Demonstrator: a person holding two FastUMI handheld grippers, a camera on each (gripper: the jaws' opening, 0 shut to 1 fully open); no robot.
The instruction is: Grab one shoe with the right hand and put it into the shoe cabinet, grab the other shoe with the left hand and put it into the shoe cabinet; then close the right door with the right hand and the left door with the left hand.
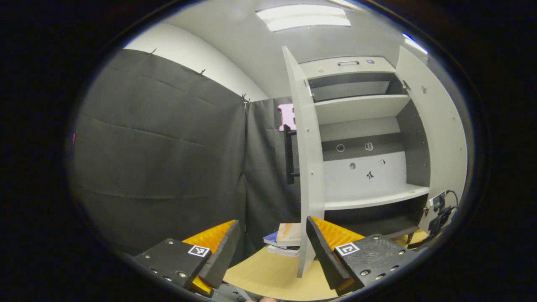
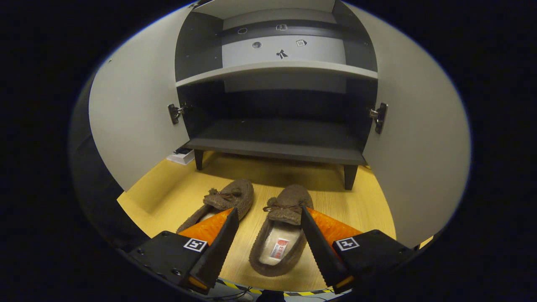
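In the left gripper view, we see the cabinet (image 1: pixel 361 138) standing with both doors swung wide: pale shelves, dark side walls, a drawer with a handle on top. The left door (image 1: pixel 308 167) is edge-on to us, its dark bar handle (image 1: pixel 289 155) on the outer face; the right door (image 1: pixel 436 126) opens the other way. Our left gripper (image 1: pixel 272 243) hangs spread and empty, well short of the cabinet, aimed at the left door's lower edge. A small stack of books (image 1: pixel 285 240) lies on the yellow floor (image 1: pixel 272 277) beside that door, against the black cloth wall (image 1: pixel 159 151).

In the right gripper view, we look into the cabinet's low dark compartment (image 2: pixel 277 134), raised on short legs. Two brown fuzzy slippers with bow laces sit on the floor just before it, toes toward the cabinet. The right slipper (image 2: pixel 282 228), pale lining showing, lies between the spread fingers of our right gripper (image 2: pixel 269 241), which are not pressing on it. The left slipper (image 2: pixel 222 201) rests just beside it, partly behind one finger (image 2: pixel 218 239).
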